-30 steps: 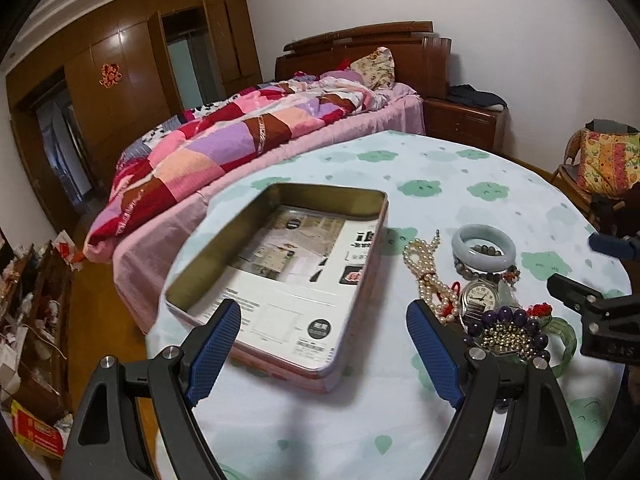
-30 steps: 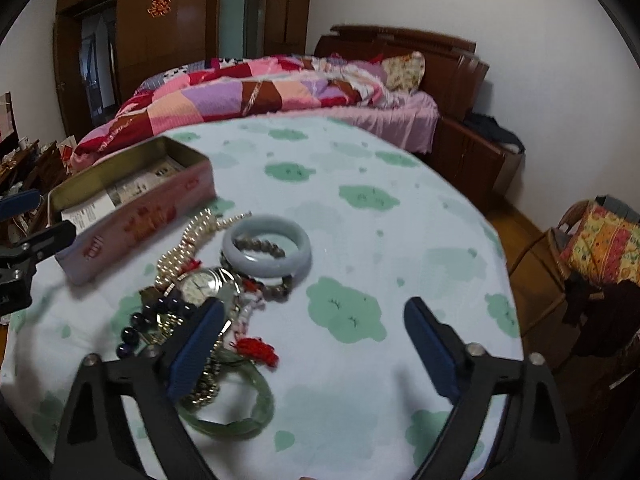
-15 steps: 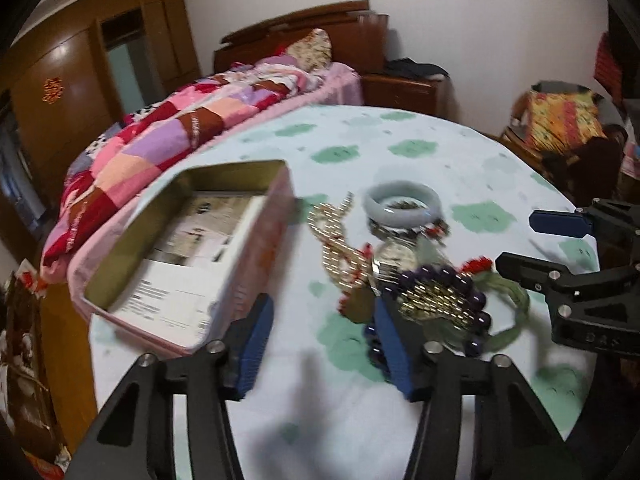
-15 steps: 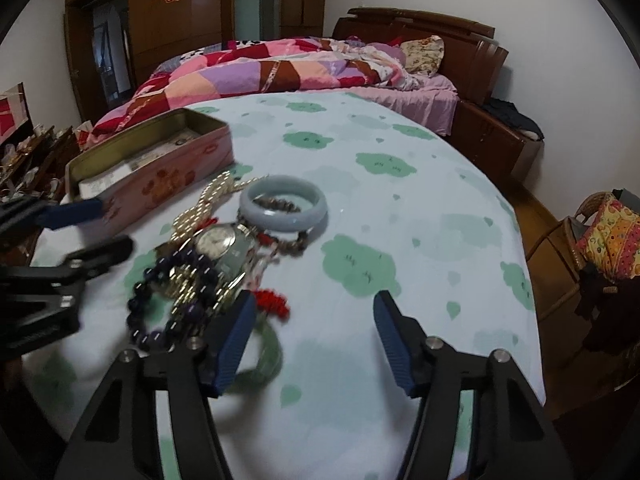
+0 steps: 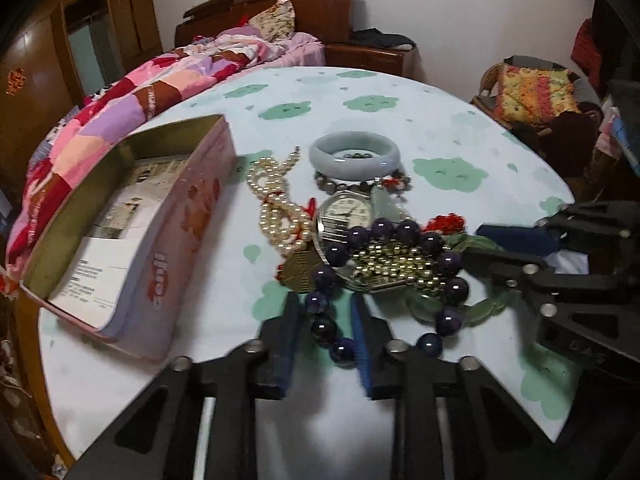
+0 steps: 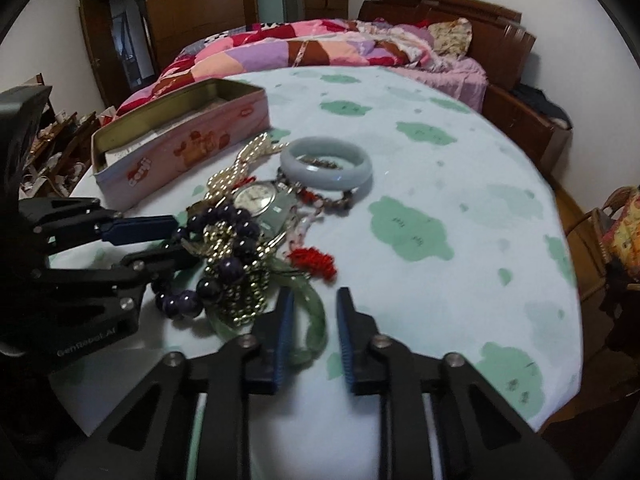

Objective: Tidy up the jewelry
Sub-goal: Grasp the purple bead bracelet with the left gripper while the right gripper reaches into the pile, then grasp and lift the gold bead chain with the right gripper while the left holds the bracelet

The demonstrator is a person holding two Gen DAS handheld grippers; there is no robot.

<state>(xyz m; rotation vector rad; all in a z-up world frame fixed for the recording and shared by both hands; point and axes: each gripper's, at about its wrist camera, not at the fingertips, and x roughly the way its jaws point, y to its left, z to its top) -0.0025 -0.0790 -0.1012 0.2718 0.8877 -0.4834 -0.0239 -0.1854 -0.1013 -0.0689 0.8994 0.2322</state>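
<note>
Round table (image 5: 400, 92) in cloud-print cloth. Open pink tin (image 5: 160, 248) beside the jewelry heap. Pale bangle (image 5: 355, 155) at the heap's far edge. My left gripper (image 5: 326, 330) is closing around the purple bead bracelet (image 5: 400, 240) at the heap's near edge; my right gripper (image 6: 312, 328) is closing around the green bangle (image 6: 316, 320).

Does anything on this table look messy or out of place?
Yes. The jewelry sits in one tangled heap: the purple bead bracelet lies over the gold beads and watch, with the pearl strand alongside. The pink tin beside it holds only paper.
</note>
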